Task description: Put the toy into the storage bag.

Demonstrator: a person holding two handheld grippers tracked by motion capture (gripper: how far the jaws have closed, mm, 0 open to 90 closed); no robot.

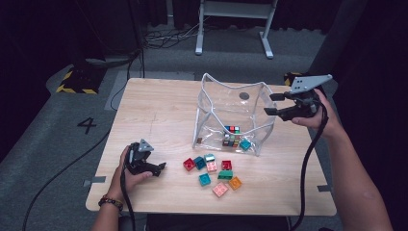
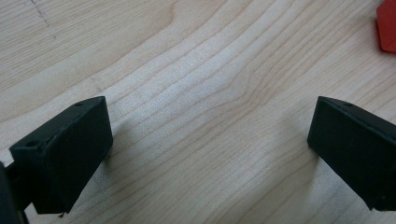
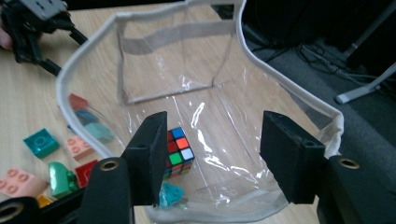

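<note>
Clear plastic bag (image 1: 216, 113) standing open near middle of wooden surface (image 1: 159, 115), white-trimmed rim up. Inside, at bottom: puzzle cube (image 1: 231, 135) w/ coloured squares, plus teal brick (image 1: 245, 144) just beside it, both resting against bag's near wall. Seen also in right gripper view: puzzle cube (image 3: 177, 151) on bag floor, teal brick (image 3: 170, 193) nearer camera.

Right gripper (image 1: 272, 104) held above surface at bag's right rim, pointing toward bag, jaws parted w/ nothing between them, released. In right gripper view (image 3: 210, 156) jaws apart over bag opening, no contact w/ bag visible.

Left gripper (image 1: 161, 168) resting low on surface at front left, well apart from bag, jaws spread, gripping nothing. Left gripper view (image 2: 210, 140): bare wood between jaws, edge of red brick (image 2: 387, 25) at top right corner.

Loose bricks clustered on surface in front of bag: red brick (image 1: 189, 164), dark teal brick (image 1: 199, 162), pale blue-white brick (image 1: 209, 157), pink brick (image 1: 211, 167), second red brick (image 1: 226, 165), green brick (image 1: 224, 175), teal brick (image 1: 204, 179), orange brick (image 1: 235, 182), salmon brick (image 1: 220, 189). All outside bag, close together, some touching

Left hand (image 1: 127, 175) wrapped round its gripper; right hand (image 1: 315, 115) likewise, cable (image 1: 308, 163) trailing down toward front edge
</note>
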